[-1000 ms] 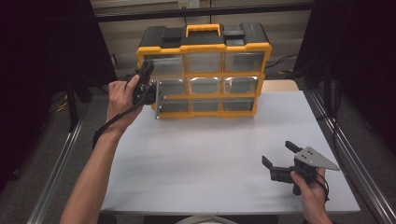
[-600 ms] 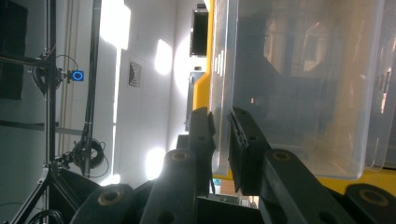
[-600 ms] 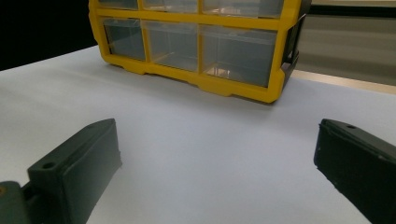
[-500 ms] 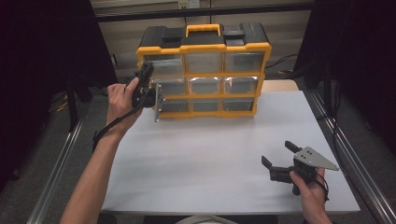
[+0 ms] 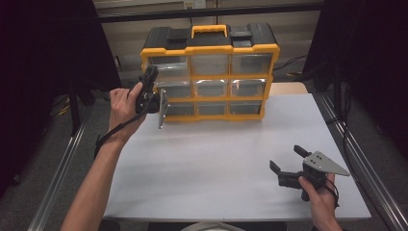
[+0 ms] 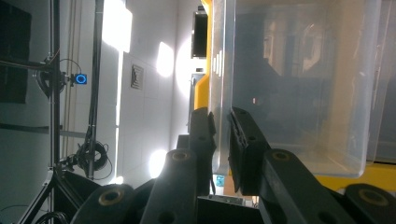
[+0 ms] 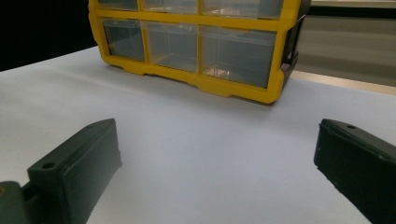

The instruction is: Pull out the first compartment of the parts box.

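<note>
left hand-held gripper [image 6: 219,140] pinching clear drawer [image 6: 289,84] front | right hand-held gripper [image 5: 288,161] spread

Yellow organizer cabinet [image 5: 211,72] with clear drawers sits at the table's [image 5: 216,159] 12 o'clock edge. The left gripper [image 5: 153,98] is up at about 10 o'clock, right against a drawer [image 5: 163,108] sticking out of the cabinet's left column. Right gripper [image 5: 287,166] hangs out around 4 o'clock, jaws spread apart, well away from the cabinet.

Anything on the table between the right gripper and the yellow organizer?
No: from the right gripper to the organizer there is bare white table, seen in the right gripper view and the high view.
</note>
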Motion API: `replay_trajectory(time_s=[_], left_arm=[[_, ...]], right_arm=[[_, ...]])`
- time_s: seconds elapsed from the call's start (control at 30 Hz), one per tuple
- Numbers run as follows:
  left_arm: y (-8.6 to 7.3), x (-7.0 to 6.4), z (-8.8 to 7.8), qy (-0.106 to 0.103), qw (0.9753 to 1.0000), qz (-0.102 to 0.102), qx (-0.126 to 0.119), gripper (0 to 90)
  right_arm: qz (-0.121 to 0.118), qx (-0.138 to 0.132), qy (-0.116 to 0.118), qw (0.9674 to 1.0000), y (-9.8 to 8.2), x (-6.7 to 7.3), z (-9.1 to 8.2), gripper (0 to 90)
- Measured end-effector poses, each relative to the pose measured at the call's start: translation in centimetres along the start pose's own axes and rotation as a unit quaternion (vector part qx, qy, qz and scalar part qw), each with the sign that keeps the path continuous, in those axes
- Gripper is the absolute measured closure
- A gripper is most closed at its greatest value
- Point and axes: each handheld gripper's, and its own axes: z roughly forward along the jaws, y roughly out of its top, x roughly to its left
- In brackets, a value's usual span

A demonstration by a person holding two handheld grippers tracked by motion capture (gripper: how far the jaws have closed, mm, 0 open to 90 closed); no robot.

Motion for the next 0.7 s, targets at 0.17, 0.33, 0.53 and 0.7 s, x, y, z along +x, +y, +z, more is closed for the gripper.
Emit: replay_trajectory(time_s=[0.17,0.33,0.53,0.7], left_arm=[[0.1,0.1,-0.3,0.001,1.0,-0.001,0.003,80.7],[0.0,-0.1,-0.6,0.005,1.0,-0.005,-0.003,80.6],[0.0,-0.1,-0.9,0.003,1.0,0.003,-0.005,80.5],[0.0,0.0,-1.3,0.006,0.9999,0.005,-0.009,80.5]], right_arm=[[0.002,0.002,0.001,1.0,0.0,0.0,0.0,0.1],[0.0,0.0,-0.001,1.0,0.0,0.0,0.0,0.1],[-0.001,-0.001,-0.001,1.0,0.0,0.1,-0.1,0.1],[-0.001,0.0,0.001,1.0,0.0,0.0,-0.1,0.1]])
